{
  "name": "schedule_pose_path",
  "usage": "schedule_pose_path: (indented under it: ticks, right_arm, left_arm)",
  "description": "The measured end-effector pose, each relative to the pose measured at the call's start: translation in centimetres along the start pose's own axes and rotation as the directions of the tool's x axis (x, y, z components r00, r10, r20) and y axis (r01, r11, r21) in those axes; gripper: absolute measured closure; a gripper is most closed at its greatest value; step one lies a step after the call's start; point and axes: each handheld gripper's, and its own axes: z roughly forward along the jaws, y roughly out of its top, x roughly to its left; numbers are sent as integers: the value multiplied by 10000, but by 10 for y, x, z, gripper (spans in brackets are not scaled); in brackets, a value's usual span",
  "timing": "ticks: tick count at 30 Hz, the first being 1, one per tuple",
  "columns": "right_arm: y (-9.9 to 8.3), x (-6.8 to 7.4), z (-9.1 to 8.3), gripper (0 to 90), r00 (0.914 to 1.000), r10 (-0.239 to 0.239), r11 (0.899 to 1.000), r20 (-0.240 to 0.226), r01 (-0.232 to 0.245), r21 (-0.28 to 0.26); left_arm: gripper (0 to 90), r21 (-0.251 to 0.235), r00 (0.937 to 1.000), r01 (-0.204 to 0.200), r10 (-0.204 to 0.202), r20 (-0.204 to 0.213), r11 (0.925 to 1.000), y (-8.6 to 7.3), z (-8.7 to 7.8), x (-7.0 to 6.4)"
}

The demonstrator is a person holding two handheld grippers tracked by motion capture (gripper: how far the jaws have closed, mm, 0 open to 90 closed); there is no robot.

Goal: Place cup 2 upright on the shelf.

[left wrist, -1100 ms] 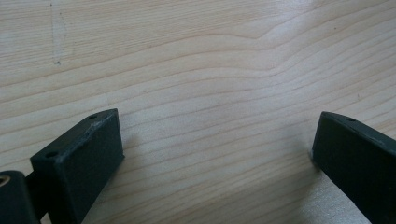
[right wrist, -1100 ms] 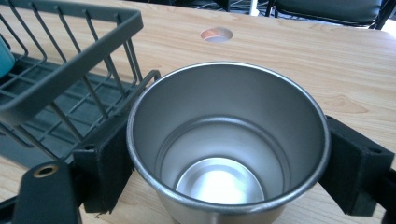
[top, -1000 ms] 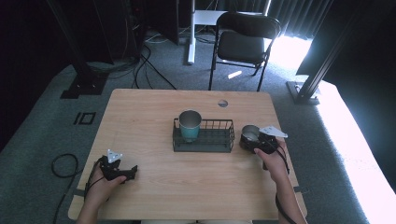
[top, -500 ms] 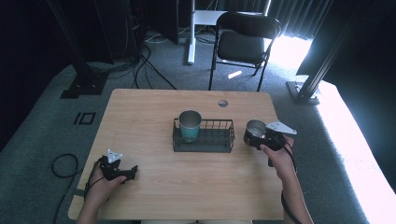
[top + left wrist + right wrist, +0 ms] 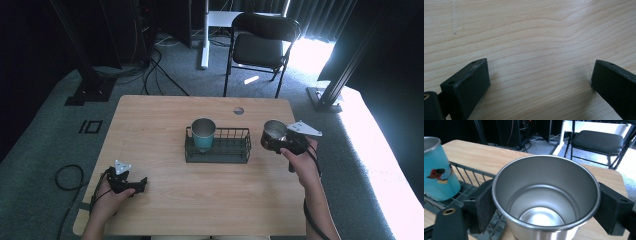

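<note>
Moved since the earlier frames: our right gripper (image 5: 278, 142) has carried the steel cup (image 5: 273, 131) up and toward the far side of the table (image 5: 150, 115); it now sits lifted just beside the right end of the wire basket (image 5: 240, 150).

Right hand (image 5: 302, 162): forearm in from the bottom right, wrist raised, gripper pointing left toward the basket. Jaws clamped on opposite sides of the cup wall.

Steel cup (image 5: 546, 200): long axis near upright, mouth up, empty, shiny base visible inside.

Blue cup (image 5: 203, 134): upright in the basket's left half, mouth up.

Our left gripper (image 5: 141, 184): low at the near left of the table, hand (image 5: 107, 197) around its grip. Jaws wide apart over bare wood, holding nothing.
</note>
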Motion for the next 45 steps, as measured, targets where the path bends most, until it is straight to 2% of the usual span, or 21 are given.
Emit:
schedule_pose_path:
  ticks: [1, 11, 26, 36, 45]
  right_arm:
    - [2, 1, 0, 148, 9999, -118, 9999, 10, 118, -18]
    - [22, 13, 3, 149, 9994, -248, 9993, -223, 241, -296]
    - [48, 44, 16, 150, 9927, -690, 9962, -994, 633, -593]
    - [54, 71, 32, 150, 9815, -917, 9952, -1680, 846, -487]
    - [51, 88, 46, 151, 9735, -1102, 9938, -2002, 1050, -362]
  left_arm:
    - [27, 1, 10000, -1, 1, 1, 10000, 0, 0, 0]
    - [28, -2, 10000, -2, 2, 1, 10000, 0, 0, 0]
    - [28, -3, 10000, 14, -14, 2, 10000, 0, 0, 0]
    - [27, -5, 10000, 5, -5, -2, 10000, 0, 0, 0]
    - [28, -7, 10000, 10, -10, -2, 10000, 0, 0, 0]
